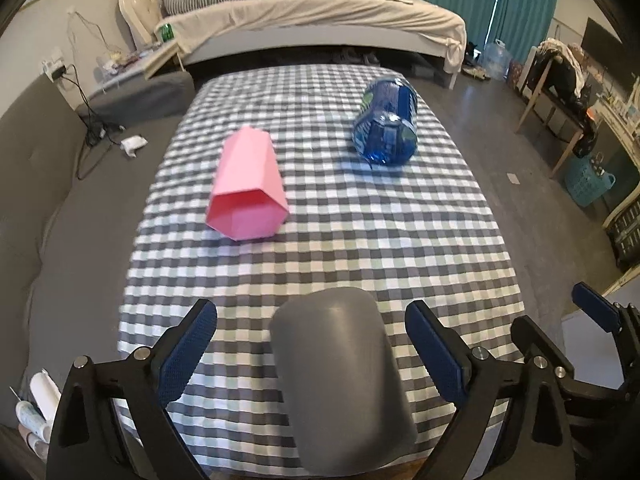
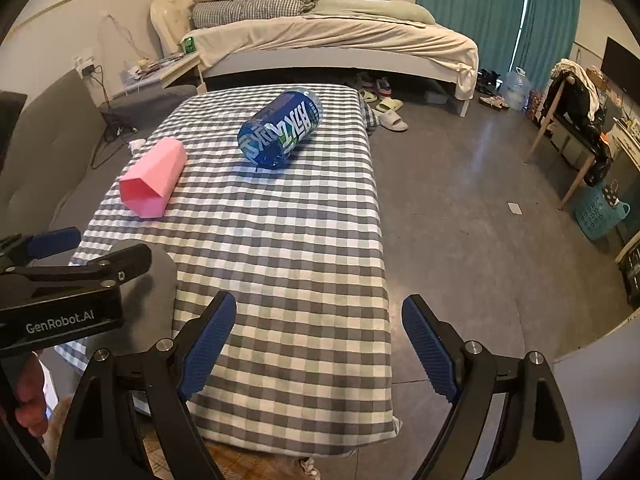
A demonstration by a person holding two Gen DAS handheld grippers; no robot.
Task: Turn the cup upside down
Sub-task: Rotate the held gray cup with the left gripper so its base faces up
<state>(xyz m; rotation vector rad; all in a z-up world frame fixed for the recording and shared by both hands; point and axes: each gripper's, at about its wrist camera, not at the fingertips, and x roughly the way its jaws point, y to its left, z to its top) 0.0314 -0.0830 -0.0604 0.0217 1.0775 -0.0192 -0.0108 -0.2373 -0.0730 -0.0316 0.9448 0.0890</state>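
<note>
Straddling the grey cup (image 1: 340, 380) on the checked tablecloth (image 1: 360, 240), left gripper (image 1: 312, 332) spread, ungripped — next, clamp and invert; right gripper (image 2: 318, 328) released too.

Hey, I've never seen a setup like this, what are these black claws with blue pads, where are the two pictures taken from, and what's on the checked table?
A person holds a two-finger clamp in each hand; a camera on each looks forward along its fingers. One picture comes from the left hand-held gripper, the other from the right hand-held gripper. Both are open and hold nothing. On the checked tablecloth lie a pink cup on its side, its mouth facing the cameras, and a blue bottle, also on its side. A grey cup sits between the left gripper's fingers, not gripped. In the right view, the left gripper also shows at the left edge.
</note>
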